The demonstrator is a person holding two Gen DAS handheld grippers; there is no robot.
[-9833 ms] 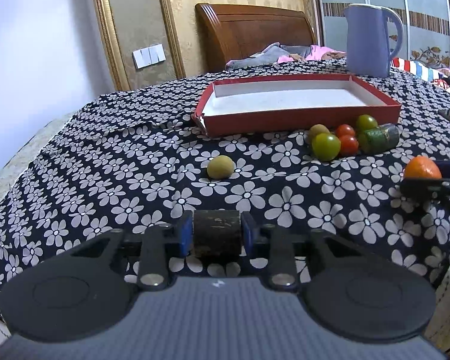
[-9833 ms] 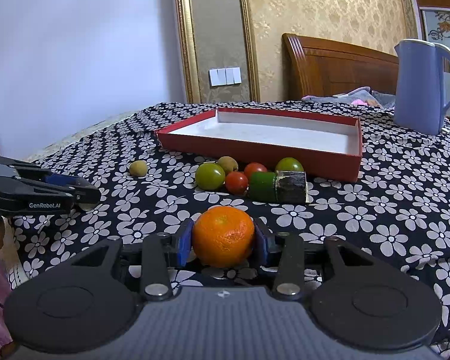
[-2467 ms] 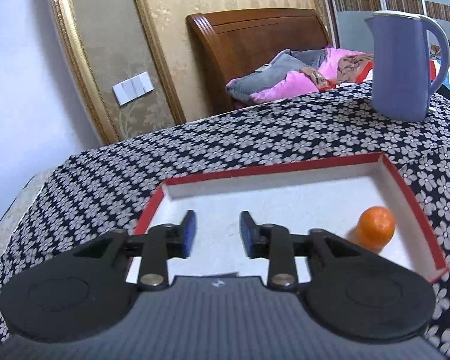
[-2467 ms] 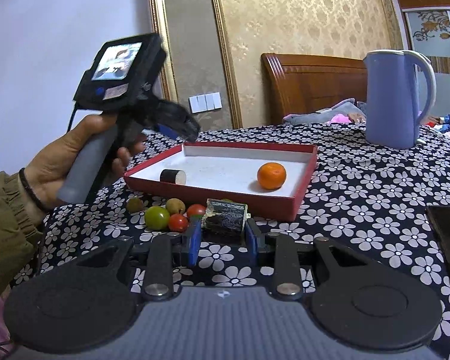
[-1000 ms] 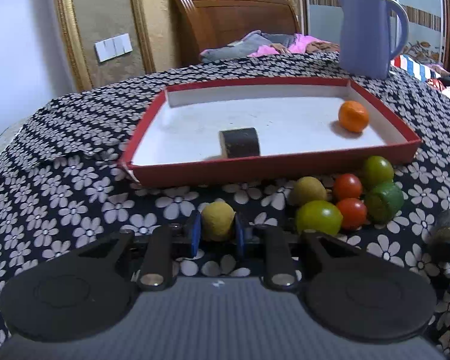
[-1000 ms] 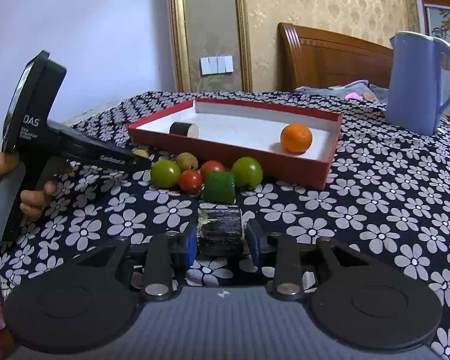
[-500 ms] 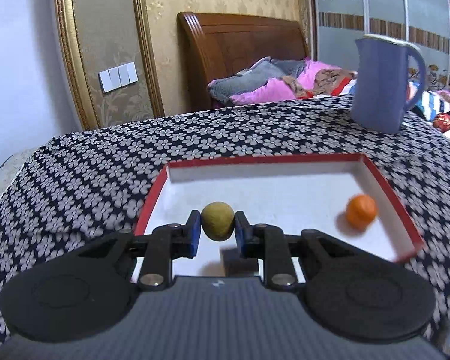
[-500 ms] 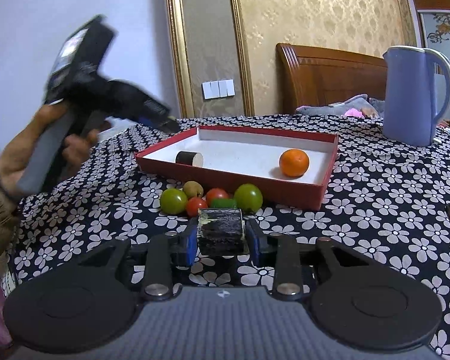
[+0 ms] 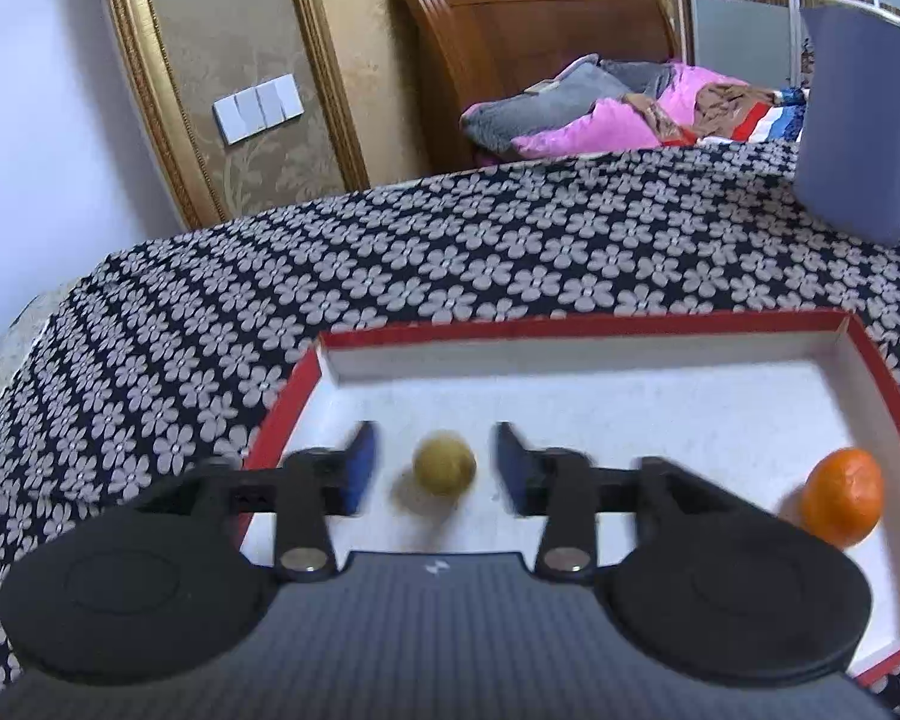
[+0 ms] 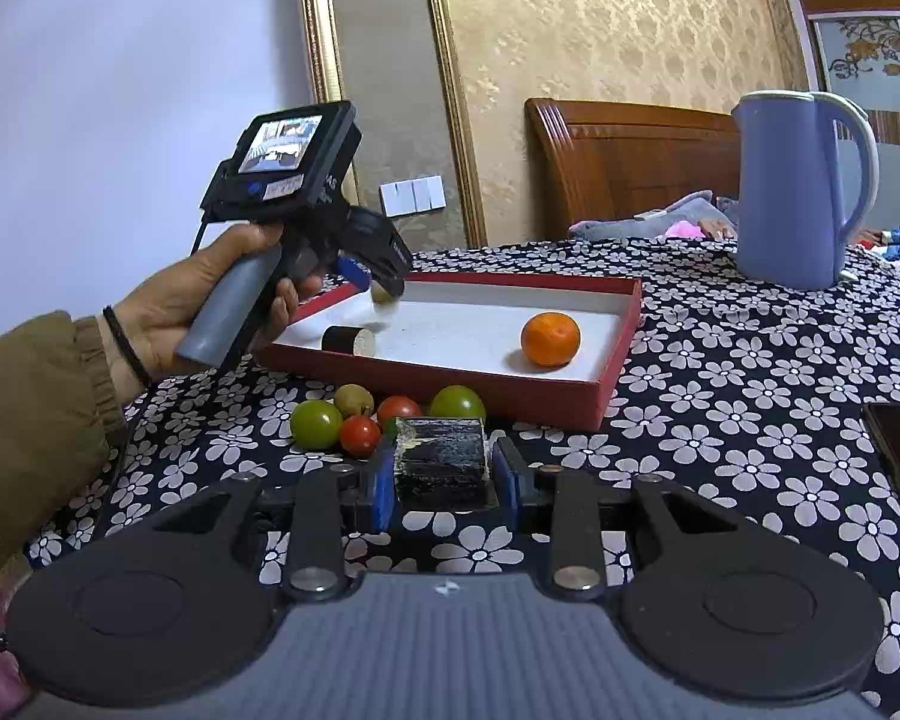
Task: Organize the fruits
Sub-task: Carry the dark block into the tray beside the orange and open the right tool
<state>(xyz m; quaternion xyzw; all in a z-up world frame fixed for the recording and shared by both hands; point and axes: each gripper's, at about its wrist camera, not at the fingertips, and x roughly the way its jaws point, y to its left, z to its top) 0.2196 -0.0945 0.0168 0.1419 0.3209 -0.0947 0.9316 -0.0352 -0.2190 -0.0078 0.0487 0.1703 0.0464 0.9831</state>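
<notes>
Presently: left gripper, jaws opening, yellow-green fruit loose between them over red tray; right gripper clamps dark cucumber chunk.

An olive-brown sleeve with a gathered cuff and a thin black wristband cover the person's arm.

Count so far: one orange, one dark cucumber chunk and one yellow-green fruit in the one red tray, the fruit sitting loose between the opening left jaws. Beyond the right jaws: two red tomatoes, two green tomatoes, another yellowish fruit, plus a second dark chunk clamped between them. One blue jug.
</notes>
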